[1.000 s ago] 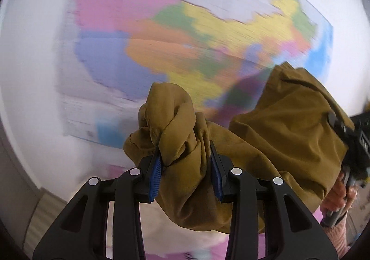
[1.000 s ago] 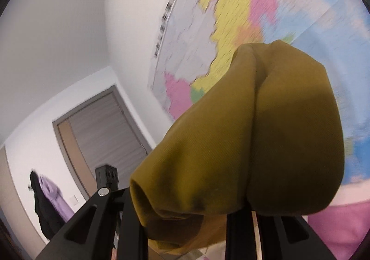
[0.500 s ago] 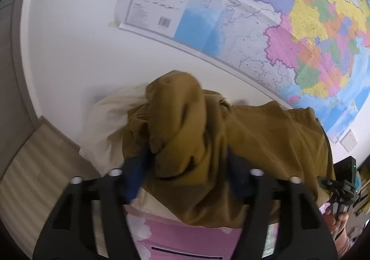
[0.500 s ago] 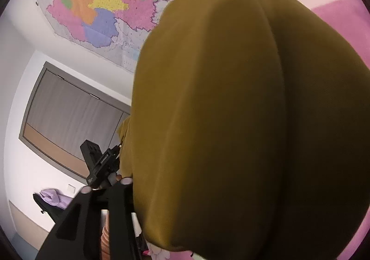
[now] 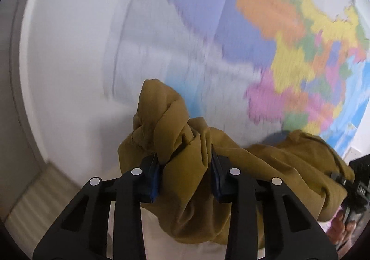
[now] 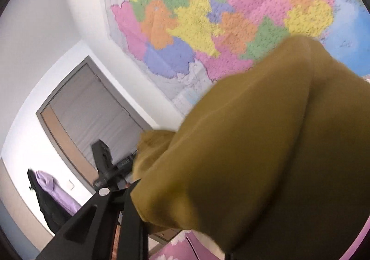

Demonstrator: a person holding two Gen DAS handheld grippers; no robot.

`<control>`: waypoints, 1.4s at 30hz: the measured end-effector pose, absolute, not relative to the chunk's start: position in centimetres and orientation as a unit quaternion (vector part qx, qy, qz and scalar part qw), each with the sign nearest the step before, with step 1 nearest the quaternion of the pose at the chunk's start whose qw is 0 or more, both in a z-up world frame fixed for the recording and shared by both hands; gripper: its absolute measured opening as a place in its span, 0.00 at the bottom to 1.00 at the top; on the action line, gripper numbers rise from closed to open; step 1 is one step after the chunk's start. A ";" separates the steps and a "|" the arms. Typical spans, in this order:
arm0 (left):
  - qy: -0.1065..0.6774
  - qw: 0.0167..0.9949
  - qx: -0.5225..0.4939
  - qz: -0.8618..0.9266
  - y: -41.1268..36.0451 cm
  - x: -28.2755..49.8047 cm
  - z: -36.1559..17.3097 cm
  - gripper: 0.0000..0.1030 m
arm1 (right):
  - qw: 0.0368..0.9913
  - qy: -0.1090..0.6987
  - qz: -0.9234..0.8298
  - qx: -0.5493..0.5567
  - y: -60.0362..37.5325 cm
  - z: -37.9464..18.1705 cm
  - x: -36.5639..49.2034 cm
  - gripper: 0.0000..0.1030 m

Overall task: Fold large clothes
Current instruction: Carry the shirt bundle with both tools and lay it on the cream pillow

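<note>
In the right wrist view the mustard garment [image 6: 266, 144] covers most of the right gripper [image 6: 185, 223]: only one black finger [image 6: 129, 218] shows, the other finger and both pads are buried under cloth, so the grip itself cannot be seen. The garment runs off the bottom and right edges. In the left wrist view the wall map [image 5: 266, 40] is smeared by motion and its lettering cannot be read; it is cut off at the top and right. The cloth bunched in the left gripper [image 5: 185, 176] hides most of the blue pads [image 5: 153, 176]. At the far right edge a hand [image 5: 342, 227] is blurred and partly cropped
</note>
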State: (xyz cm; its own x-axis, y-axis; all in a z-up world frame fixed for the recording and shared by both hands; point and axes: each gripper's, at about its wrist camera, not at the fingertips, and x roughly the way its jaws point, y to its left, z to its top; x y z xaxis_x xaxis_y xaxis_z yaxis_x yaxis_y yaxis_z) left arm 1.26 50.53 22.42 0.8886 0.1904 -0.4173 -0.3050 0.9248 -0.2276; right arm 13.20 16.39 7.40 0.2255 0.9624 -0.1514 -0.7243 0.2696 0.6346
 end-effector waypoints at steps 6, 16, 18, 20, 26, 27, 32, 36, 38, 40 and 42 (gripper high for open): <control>0.317 0.923 -0.162 0.149 52.2 1.9 11.9 0.38 | 0.717 0.417 0.523 0.193 16.2 -1.9 13.9 0.32; 0.319 0.911 -0.113 0.235 50.6 -1.3 11.7 0.88 | 0.776 0.425 0.457 0.094 12.5 2.0 10.5 0.64; 0.302 0.917 -0.093 0.244 49.5 -2.6 12.9 0.88 | 0.794 0.415 0.439 0.068 11.5 3.1 9.7 0.64; 0.279 0.924 -0.085 0.248 48.5 -3.9 14.2 0.89 | 0.821 0.388 0.417 0.037 9.7 4.5 8.3 0.64; 0.250 0.951 -0.067 0.167 45.1 -4.4 16.5 0.89 | 0.872 0.278 0.401 -0.032 10.0 9.1 3.7 0.64; 0.251 0.952 -0.066 0.164 44.9 -4.2 16.5 0.89 | 0.874 0.266 0.403 -0.044 11.6 10.1 4.1 0.63; 0.301 0.935 -0.091 0.161 45.1 -0.3 13.0 0.89 | 0.878 0.247 0.398 -0.102 16.8 8.9 6.2 0.59; 0.345 0.918 -0.107 0.164 45.4 1.0 9.0 0.93 | 0.863 0.328 0.370 -0.104 18.6 4.1 10.4 0.52; 0.345 0.918 -0.103 0.167 45.0 0.9 8.1 0.94 | 0.856 0.349 0.376 -0.068 17.6 2.5 11.7 0.53; 0.343 0.918 -0.097 0.172 44.6 0.7 8.0 0.93 | 0.856 0.349 0.377 -0.057 17.1 2.1 11.8 0.53; 0.344 0.916 -0.099 0.181 44.3 0.6 8.0 0.93 | 0.860 0.345 0.372 -0.059 17.0 2.5 11.5 0.53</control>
